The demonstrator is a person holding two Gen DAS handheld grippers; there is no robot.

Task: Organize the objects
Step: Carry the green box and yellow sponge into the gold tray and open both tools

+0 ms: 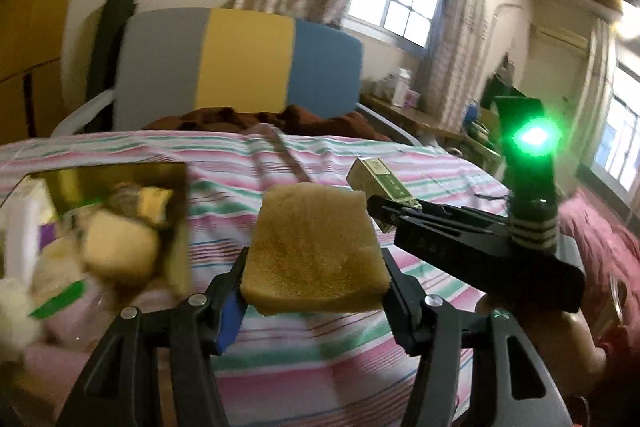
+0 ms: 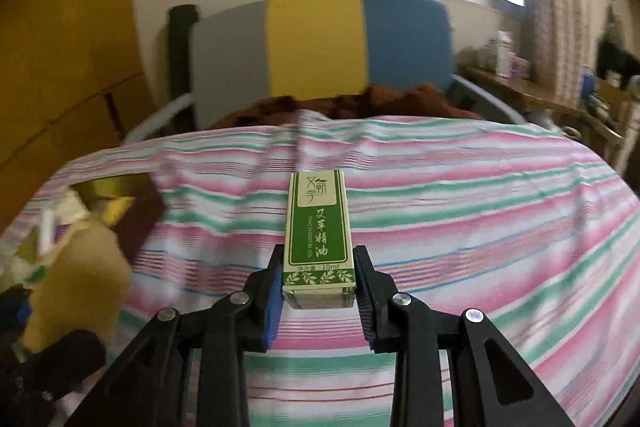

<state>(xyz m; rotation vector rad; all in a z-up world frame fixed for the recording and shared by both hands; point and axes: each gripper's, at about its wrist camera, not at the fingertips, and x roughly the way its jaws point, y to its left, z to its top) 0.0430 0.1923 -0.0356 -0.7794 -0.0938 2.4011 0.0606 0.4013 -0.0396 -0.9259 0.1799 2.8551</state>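
The left gripper (image 1: 314, 279) holds a tan sponge (image 1: 314, 251) partway open, its pads pressed on the two long sides near the near end, so most of the block juts forward over the striped bedsheet (image 1: 420, 163). The sponge looks light, soft and springy; it likely gives under the pads, so a grip across its middle, squeezed only enough to dent it, should keep it from twisting or popping free. The right gripper (image 2: 320, 285) is nearly closed on a small green oil box (image 2: 319, 227), clamped at its lower end with the rest standing out toward 12 o'clock. Thin card like this is probably light and crushable, with a slick printed face, so a hold on the flat sides nearer the middle would resist tipping better. In the left wrist view the box sits at 2 o'clock from the sponge. A gold open box (image 1: 120, 175) of mixed items lies at 9 o'clock, presumably the destination.
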